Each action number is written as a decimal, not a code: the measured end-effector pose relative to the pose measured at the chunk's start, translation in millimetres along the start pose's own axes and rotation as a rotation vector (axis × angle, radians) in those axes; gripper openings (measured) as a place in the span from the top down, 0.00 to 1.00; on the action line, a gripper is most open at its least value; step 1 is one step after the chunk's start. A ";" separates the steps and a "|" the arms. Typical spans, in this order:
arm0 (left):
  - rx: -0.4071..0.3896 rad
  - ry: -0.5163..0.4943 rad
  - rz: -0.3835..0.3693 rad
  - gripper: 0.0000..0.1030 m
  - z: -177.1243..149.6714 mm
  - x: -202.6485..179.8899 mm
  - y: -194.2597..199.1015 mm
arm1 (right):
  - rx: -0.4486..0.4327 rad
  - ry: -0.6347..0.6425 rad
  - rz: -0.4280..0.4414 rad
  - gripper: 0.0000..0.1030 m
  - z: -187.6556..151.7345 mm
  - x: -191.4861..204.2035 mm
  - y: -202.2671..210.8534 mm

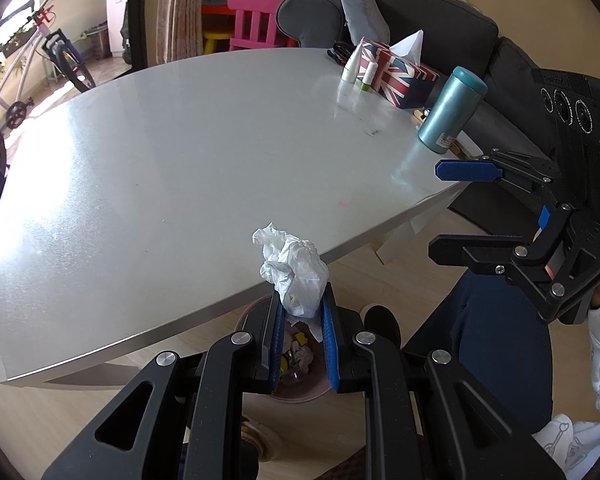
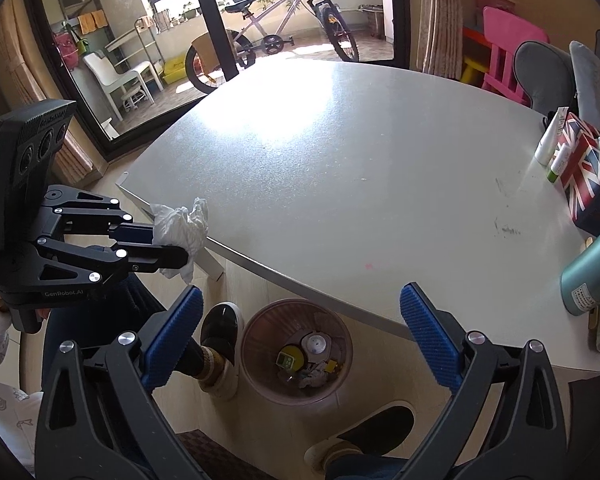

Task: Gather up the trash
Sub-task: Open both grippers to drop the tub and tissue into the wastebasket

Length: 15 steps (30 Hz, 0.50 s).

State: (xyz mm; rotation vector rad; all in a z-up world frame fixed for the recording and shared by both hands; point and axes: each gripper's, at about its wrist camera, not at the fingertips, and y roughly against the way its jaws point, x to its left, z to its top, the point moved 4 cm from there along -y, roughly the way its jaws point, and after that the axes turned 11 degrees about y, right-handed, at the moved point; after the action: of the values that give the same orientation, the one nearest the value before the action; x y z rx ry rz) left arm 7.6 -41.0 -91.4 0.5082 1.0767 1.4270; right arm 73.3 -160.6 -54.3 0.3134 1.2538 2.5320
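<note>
Grey table (image 1: 160, 168) — tissue box (image 1: 396, 76), teal flask (image 1: 450, 110), tubes (image 1: 350, 66).

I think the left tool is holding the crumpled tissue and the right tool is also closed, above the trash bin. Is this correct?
Not quite. The left tool does hold the crumpled tissue, but the right tool is open, with nothing between its fingers; the right wrist view shows this, with the trash bin on the floor below it.
</note>
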 end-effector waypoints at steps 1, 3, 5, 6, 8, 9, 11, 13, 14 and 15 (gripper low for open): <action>0.006 -0.003 -0.002 0.84 -1.7 -1.7 -1.3 | -0.004 -0.007 -0.005 0.06 -0.9 -1.8 1.5; 0.017 -0.007 -0.006 0.84 -5.1 -4.7 -5.0 | -0.007 -0.016 -0.012 0.06 -2.7 -3.4 3.7; 0.029 -0.009 -0.010 0.84 -7.9 -6.7 -8.7 | -0.008 -0.019 -0.021 0.06 -4.6 -5.8 5.2; 0.035 -0.011 -0.013 0.84 -9.5 -8.1 -10.8 | -0.007 -0.022 -0.023 0.06 -5.4 -6.4 5.8; 0.049 -0.013 -0.017 0.84 -12.9 -10.6 -15.7 | -0.010 -0.027 -0.025 0.06 -5.9 -9.4 8.0; 0.056 -0.013 -0.018 0.84 -15.1 -11.1 -18.3 | -0.012 -0.030 -0.027 0.06 -5.9 -10.0 9.1; 0.071 -0.017 -0.021 0.84 -19.0 -13.1 -22.7 | -0.014 -0.036 -0.030 0.06 -7.2 -11.6 10.4; 0.081 -0.020 -0.024 0.84 -21.7 -14.8 -26.1 | -0.015 -0.042 -0.035 0.06 -8.3 -13.9 11.2; 0.084 -0.021 -0.026 0.84 -22.4 -15.6 -27.2 | -0.015 -0.045 -0.037 0.06 -8.8 -15.3 11.5; 0.085 -0.023 -0.026 0.84 -23.1 -16.2 -28.1 | -0.015 -0.049 -0.040 0.06 -9.5 -16.7 12.2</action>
State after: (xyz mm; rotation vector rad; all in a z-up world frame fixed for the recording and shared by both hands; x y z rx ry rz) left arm 6.6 -67.5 -121.1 0.5688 1.1256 1.3541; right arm 83.8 -180.6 -51.2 0.3417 1.2105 2.4836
